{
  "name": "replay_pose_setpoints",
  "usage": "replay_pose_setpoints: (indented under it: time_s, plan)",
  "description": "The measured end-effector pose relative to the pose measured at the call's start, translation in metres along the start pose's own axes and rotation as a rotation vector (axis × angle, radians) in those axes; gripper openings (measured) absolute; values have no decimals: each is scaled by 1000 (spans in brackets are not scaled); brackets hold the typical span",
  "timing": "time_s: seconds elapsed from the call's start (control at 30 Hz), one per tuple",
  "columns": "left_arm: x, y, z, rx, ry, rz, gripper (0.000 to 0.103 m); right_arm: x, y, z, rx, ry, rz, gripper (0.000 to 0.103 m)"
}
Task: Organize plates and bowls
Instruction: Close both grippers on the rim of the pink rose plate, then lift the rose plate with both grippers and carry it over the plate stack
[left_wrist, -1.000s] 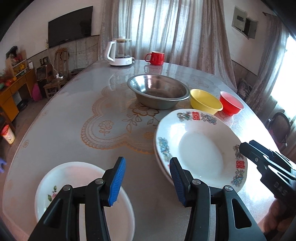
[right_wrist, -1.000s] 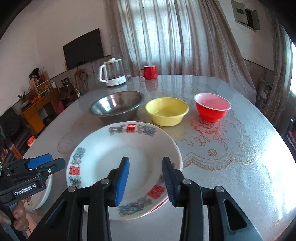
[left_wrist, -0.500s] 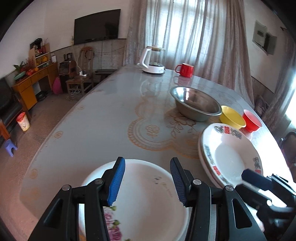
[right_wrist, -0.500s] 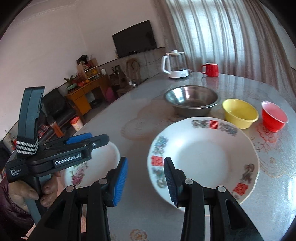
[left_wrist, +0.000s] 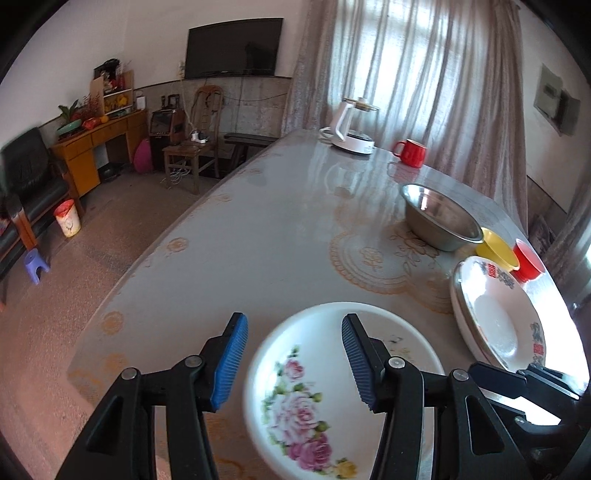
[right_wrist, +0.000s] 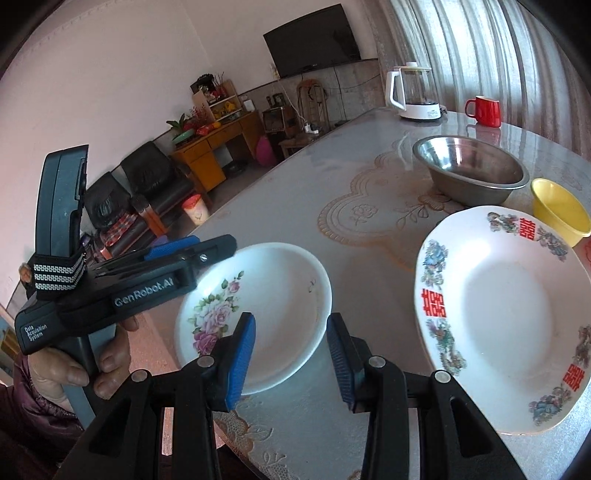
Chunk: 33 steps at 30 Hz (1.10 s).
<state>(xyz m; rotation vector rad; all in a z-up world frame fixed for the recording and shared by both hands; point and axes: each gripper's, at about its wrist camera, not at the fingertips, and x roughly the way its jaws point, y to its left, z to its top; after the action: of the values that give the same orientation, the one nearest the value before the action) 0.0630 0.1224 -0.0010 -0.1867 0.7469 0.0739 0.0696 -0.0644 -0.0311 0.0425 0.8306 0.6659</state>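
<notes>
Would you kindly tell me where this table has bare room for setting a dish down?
Bare: the wide stretch left of the steel bowl, reaching from the small rose-patterned plate to the white kettle. Crowded: the right edge, with large plates, yellow bowl and red bowl.

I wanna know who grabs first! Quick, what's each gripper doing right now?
Left gripper: open, holding nothing, over the rose plate, fingers just opening.
Right gripper: open, holding nothing, at the rose plate's near rim.

1. Left claw (left_wrist: 293, 360) tilts downward, its jaws apart and just been opening, nothing gripped between them.
2. Right claw (right_wrist: 291, 360) tilts downward too, jaws parted, empty.
3. A hand (right_wrist: 74, 369) grips the left claw's handle.
</notes>
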Motion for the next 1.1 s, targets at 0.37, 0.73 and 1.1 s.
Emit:
replay_pose_setpoints:
  time_s: [0.37, 0.73, 1.1]
  plan:
    - [9, 56, -25, -93, 75, -146, 52, 22, -7, -5, 51, 74, 7, 40]
    - [16, 19, -51, 59, 55, -167, 31, 41, -7, -11, 29, 89, -27, 28]
    - [19, 13, -52, 43, 37, -231, 31, 39, -8, -9, 17, 65, -132, 28]
